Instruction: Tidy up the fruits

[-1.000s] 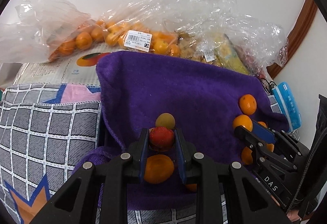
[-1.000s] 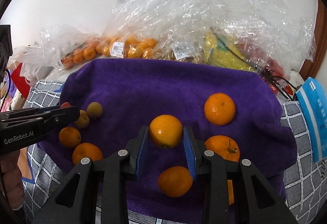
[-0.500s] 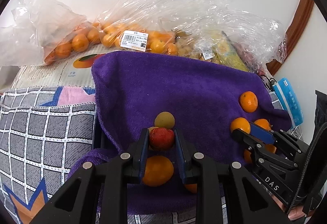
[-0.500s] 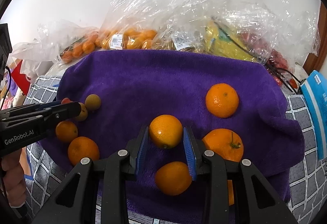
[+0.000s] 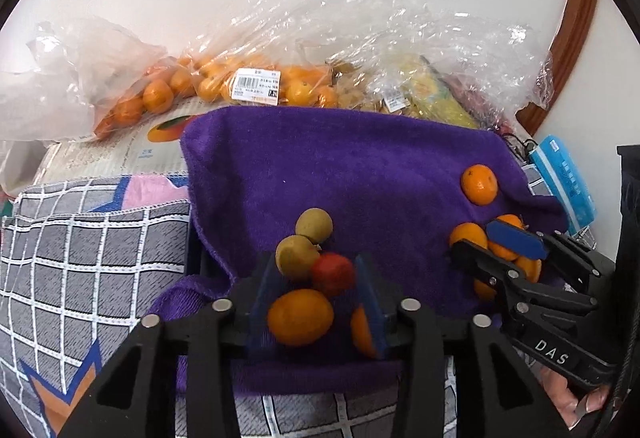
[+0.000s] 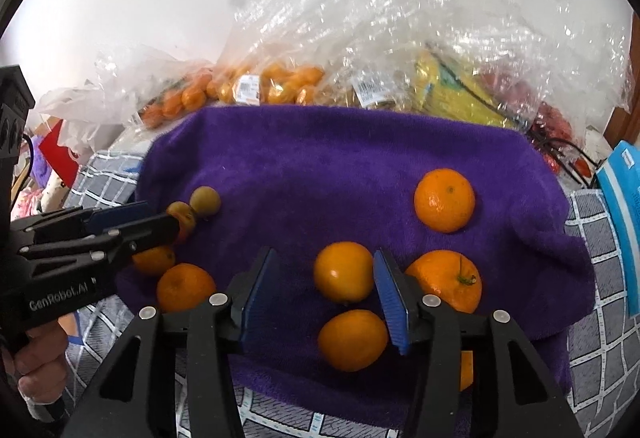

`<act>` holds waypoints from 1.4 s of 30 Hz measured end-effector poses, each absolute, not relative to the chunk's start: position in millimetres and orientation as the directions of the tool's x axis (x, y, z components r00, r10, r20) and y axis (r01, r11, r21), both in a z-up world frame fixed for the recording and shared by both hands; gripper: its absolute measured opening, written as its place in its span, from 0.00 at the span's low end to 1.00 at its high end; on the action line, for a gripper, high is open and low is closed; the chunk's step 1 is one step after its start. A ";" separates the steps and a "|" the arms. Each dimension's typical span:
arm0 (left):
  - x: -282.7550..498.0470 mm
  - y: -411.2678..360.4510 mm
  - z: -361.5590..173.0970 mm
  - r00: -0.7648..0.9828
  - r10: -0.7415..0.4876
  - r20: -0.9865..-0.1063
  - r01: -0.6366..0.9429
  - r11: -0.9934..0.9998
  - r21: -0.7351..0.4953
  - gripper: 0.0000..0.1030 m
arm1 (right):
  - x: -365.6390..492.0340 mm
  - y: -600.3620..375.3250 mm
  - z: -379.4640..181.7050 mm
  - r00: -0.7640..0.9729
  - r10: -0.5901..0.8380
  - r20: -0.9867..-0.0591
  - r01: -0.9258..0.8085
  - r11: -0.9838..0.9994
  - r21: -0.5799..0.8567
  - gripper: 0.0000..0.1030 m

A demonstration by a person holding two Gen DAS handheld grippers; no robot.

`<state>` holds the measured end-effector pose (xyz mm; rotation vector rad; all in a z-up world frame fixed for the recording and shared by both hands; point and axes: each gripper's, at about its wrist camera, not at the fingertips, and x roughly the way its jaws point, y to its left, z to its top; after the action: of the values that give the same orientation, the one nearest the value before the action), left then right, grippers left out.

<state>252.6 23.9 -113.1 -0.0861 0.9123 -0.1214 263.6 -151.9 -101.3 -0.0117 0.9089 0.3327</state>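
Observation:
A purple towel (image 5: 360, 166) (image 6: 340, 166) carries the fruit. My left gripper (image 5: 320, 290) is open; a small red fruit (image 5: 333, 274) lies free between its pads beside two yellow-green fruits (image 5: 298, 256) and an orange one (image 5: 300, 316). My right gripper (image 6: 326, 290) is open; an orange (image 6: 344, 272) rests on the towel between its pads, close to the right pad. More oranges lie around it: one behind at the right (image 6: 444, 200), one with a stem (image 6: 444, 280), one in front (image 6: 352, 340). In the right wrist view the left gripper (image 6: 132, 226) sits at the towel's left edge.
Clear plastic bags (image 5: 248, 86) (image 6: 360, 78) of small oranges and other fruit are piled behind the towel against the white wall. A grey checked cloth (image 5: 80, 238) covers the surface at the left. A blue packet (image 5: 564, 182) lies at the right edge.
Both grippers have opened. The left one has let go of the red fruit; the right one has let go of the orange, which now rests on the towel.

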 end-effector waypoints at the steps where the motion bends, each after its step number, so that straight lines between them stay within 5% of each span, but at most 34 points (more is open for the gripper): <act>1: 249.7 24.4 -109.4 0.611 -0.142 -0.779 0.069 0.990 -0.126 0.42 | 262.3 -151.9 -96.4 0.574 0.280 -0.770 -0.287 0.949 0.131 0.55; 15: 174.8 33.5 -51.0 0.708 -0.121 -0.696 0.050 0.991 -0.122 0.52 | 186.4 -163.5 -8.3 0.704 0.162 -0.691 -0.184 0.982 0.043 0.65; 26: 79.9 25.7 -19.1 0.788 -0.105 -0.607 0.052 0.993 -0.104 0.75 | 82.3 -169.6 30.0 0.765 0.043 -0.643 -0.060 0.998 -0.005 0.65; 34: 18.9 16.3 -3.3 0.829 -0.093 -0.551 0.054 0.995 -0.086 0.82 | 12.8 -172.3 47.3 0.817 0.007 -0.577 -0.036 0.999 -0.039 0.95; 42: -16.5 12.2 7.8 0.859 -0.032 -0.511 0.005 0.999 -0.054 0.86 | -26.1 -181.2 59.0 0.829 0.022 -0.559 -0.025 1.000 0.001 0.99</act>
<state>-16.5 12.2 7.8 -0.0511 0.5373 -0.0198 -26.1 -181.2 59.0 -0.0063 0.5930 0.0250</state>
